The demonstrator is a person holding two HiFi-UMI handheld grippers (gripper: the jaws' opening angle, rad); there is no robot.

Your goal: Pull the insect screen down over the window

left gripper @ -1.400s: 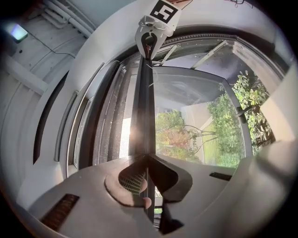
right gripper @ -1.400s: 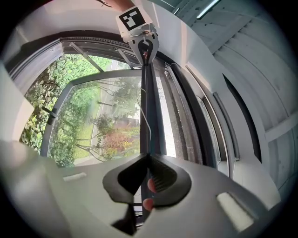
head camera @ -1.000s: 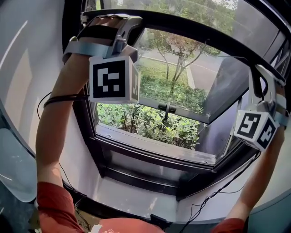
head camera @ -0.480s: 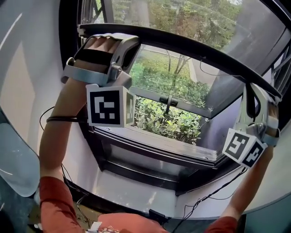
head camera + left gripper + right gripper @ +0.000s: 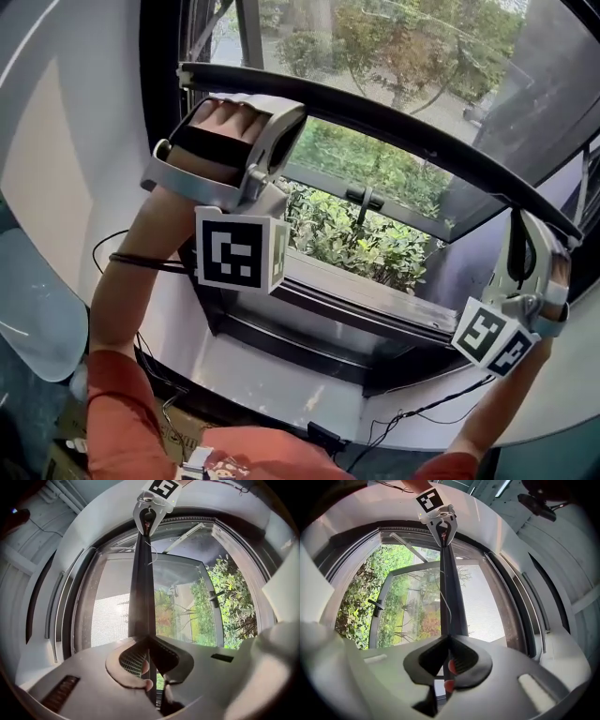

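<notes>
Left tool (image 5: 246, 97) is clamping the dark bar (image 5: 403, 122) of the insect screen (image 5: 110, 616) near the bar's left end. In the left gripper view, the tool (image 5: 149, 654) is pressing both jaws tight against the bar (image 5: 143, 583).

Right tool (image 5: 536, 225) is pinching the same bar at its right end. The right gripper view is showing the jaws closed on the bar (image 5: 451, 592), with fine mesh (image 5: 480, 606) just beside it.

The bar is spanning the window (image 5: 328, 309) opening, slanting from far left down to the right. It is sitting above the handle (image 5: 364, 199) of the outward-swung pane.

Green bushes (image 5: 347, 239) are showing outside. A cable (image 5: 427, 410) is trailing across the sill (image 5: 281, 380).
</notes>
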